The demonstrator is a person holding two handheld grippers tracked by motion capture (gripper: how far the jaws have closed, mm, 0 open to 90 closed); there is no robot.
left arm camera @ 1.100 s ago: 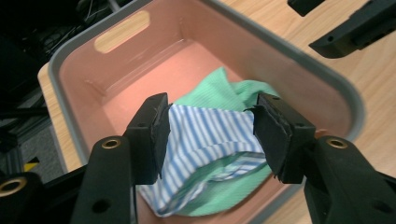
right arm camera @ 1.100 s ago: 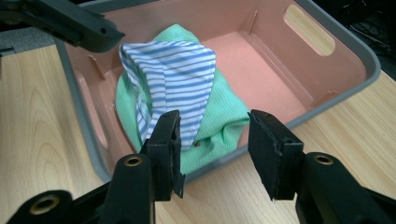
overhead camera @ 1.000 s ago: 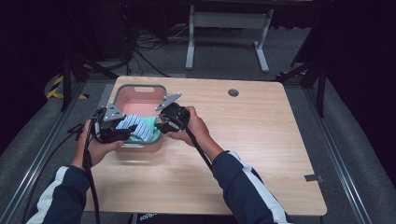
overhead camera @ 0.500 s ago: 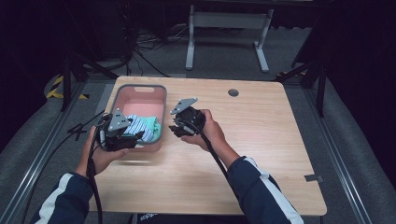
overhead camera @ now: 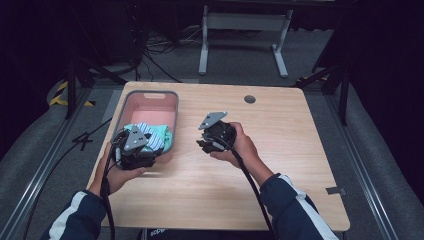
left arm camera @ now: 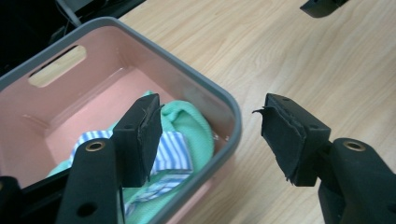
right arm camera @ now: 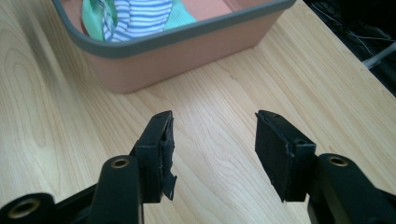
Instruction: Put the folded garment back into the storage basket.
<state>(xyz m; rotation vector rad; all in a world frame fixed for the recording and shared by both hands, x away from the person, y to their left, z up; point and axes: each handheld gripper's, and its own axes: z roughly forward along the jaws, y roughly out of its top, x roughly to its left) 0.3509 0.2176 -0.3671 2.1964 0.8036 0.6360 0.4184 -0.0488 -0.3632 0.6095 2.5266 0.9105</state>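
Note:
A pink bin with a grey rim (overhead camera: 150,94) stands on the wooden table (overhead camera: 280,150) at the left. A green cloth and a blue-and-white striped cloth (overhead camera: 152,136) lie crumpled in its near end. My left gripper (overhead camera: 144,140) hovers over the bin's near corner (left arm camera: 233,112), open; one jaw is above the striped cloth (left arm camera: 173,151), the other outside the wall. My right gripper (overhead camera: 204,142) is open over bare wood right of the bin (right arm camera: 187,44), its jaws toward it. Both pairs of jaws have just been opening, with nothing between them.
A round dark grommet (overhead camera: 249,99) sits near the table's far edge. Behind the table a grey metal stand (overhead camera: 242,22) and cables lie on the floor. Bare wood stretches right of my right hand. The right gripper's tip (left arm camera: 322,5) shows in the left gripper view.
Both grippers were close together over the cloth in the bin. The right one has moved right, off the bin. The left one has drawn back to the bin's near corner.

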